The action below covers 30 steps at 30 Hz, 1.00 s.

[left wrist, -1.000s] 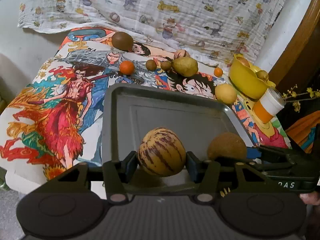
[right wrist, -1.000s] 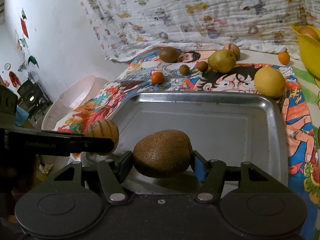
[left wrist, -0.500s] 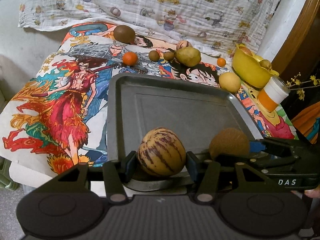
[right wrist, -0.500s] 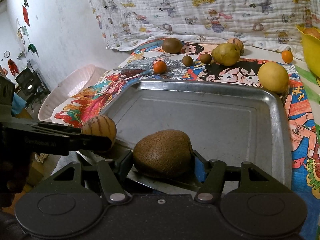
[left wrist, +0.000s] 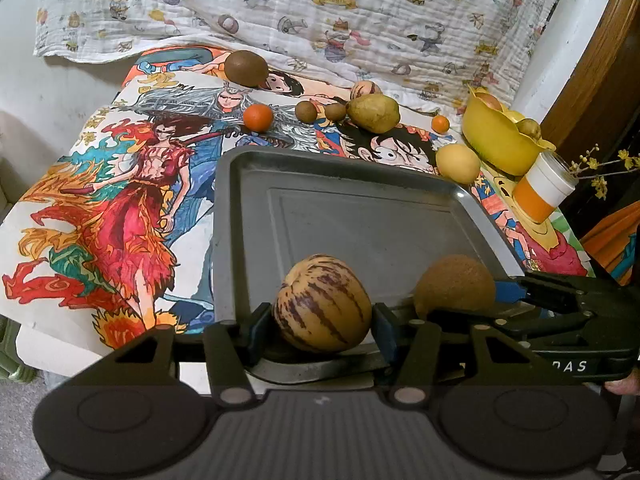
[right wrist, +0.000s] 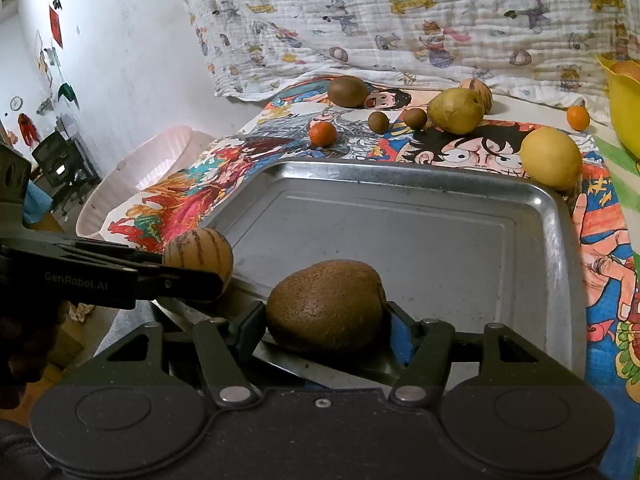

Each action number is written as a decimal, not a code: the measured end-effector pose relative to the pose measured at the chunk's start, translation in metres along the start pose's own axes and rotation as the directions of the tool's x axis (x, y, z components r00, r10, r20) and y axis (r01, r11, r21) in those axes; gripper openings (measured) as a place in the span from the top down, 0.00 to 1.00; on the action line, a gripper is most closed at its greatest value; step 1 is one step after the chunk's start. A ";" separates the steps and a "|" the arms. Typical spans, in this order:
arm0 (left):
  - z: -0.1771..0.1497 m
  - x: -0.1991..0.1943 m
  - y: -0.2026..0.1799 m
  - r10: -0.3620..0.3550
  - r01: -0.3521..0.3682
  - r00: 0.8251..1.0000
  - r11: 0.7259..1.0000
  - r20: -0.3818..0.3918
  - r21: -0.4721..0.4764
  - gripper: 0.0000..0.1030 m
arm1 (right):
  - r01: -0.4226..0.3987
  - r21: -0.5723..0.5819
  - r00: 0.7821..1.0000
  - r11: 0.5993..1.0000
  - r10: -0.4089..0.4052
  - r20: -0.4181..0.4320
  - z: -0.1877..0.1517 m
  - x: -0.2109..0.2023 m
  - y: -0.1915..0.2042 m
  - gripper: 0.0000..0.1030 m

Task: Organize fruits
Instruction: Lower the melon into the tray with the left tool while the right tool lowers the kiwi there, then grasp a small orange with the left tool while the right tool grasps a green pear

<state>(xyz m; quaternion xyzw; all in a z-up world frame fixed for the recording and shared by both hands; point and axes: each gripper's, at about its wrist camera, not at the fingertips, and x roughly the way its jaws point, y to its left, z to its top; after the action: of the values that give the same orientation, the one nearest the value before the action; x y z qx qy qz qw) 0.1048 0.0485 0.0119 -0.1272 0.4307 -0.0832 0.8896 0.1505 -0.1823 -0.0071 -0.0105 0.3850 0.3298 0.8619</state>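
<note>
The cartoon-printed cloth (left wrist: 120, 208) fills the left and top of the left wrist view, and on it the metal tray (left wrist: 360, 216) takes the centre, bare but for its near edge at the bottom of the frame. There the left gripper (left wrist: 320, 320) has the striped fruit (left wrist: 322, 302) between its jaws, which are opening, the fruit seemingly resting on the tray lip; in the right wrist view the right gripper (right wrist: 326, 316) brackets the brown fruit (right wrist: 326, 304) low at centre, pads close on both sides, though whether they still press I cannot tell. The step looks like setting both fruits down in the tray; next each hand should widen fully and back away without nudging them. Compared with a second ago, both fruits sit lower against the tray and the left jaws stand wider. The lemon (left wrist: 458, 162), pear (left wrist: 372, 112) and oranges wait on the cloth beyond the tray's far rim.
</note>
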 end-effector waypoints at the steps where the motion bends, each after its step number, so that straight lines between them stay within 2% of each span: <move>1: 0.000 0.000 0.000 -0.004 0.004 1.000 1.000 -0.003 -0.002 0.40 | 0.001 0.001 1.000 1.000 -0.001 0.001 0.001 0.000 0.002 0.36; 5: 0.000 -0.003 -0.002 -0.008 0.008 1.000 1.000 0.003 0.003 0.29 | 0.002 -0.003 1.000 1.000 -0.002 0.011 0.001 -0.001 0.002 0.32; 8: 0.002 -0.007 -0.003 -0.006 0.006 1.000 1.000 0.017 0.011 0.25 | 0.009 -0.012 1.000 1.000 -0.008 0.022 0.001 -0.005 0.001 0.28; 15: 0.015 -0.014 0.001 0.001 -0.001 0.998 1.000 0.060 -0.003 0.13 | 0.018 0.017 0.998 1.000 -0.019 0.057 0.004 -0.014 -0.009 0.16; 17: 0.019 -0.014 0.003 0.010 -0.010 0.997 1.000 0.073 -0.009 0.06 | 0.031 0.016 0.997 0.999 -0.033 0.075 0.007 -0.017 -0.012 0.12; 22: 0.035 -0.010 0.010 0.049 -0.047 0.995 0.999 0.091 -0.024 0.01 | 0.067 0.022 0.989 0.998 -0.069 0.129 0.019 -0.024 -0.022 0.02; 30: 0.061 0.002 0.015 0.076 -0.075 0.993 0.997 0.090 -0.014 0.01 | 0.111 0.004 0.978 0.994 -0.110 0.178 0.046 -0.021 -0.037 0.01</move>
<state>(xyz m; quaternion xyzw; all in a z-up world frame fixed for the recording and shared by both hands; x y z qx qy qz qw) 0.1549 0.0713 0.0424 -0.1193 0.3949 -0.0415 0.9100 0.1918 -0.2103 0.0304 -0.0050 0.3042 0.2823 0.9098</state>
